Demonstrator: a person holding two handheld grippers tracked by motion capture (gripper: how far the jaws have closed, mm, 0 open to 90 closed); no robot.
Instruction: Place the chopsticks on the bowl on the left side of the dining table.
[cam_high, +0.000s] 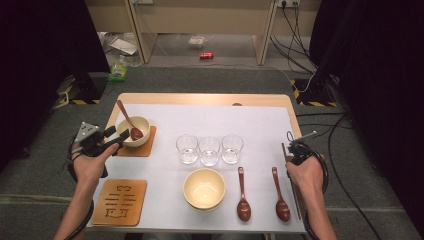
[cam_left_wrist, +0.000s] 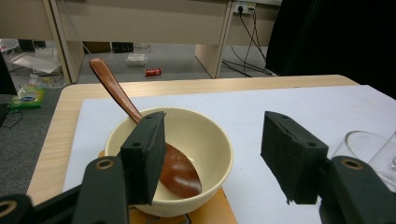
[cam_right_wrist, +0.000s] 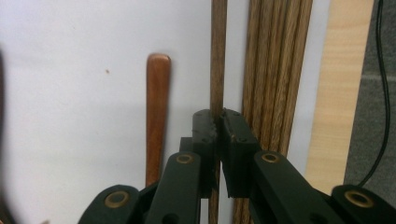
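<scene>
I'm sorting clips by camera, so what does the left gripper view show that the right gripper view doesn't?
Left gripper view: its open fingers around a cream bowl that holds a brown wooden spoon on a coaster, with drinking glasses at the side.

Right gripper view: its fingers shut on one wooden chopstick, more chopsticks alongside, and a spoon handle.

Both: the white sheet and the table's wooden edge.

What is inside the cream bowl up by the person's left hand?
A brown wooden spoon rests in the bowl, its scoop on the bottom and its handle leaning over the far rim. The left gripper's near jaw hides part of the scoop. The bowl sits on a wooden coaster.
</scene>
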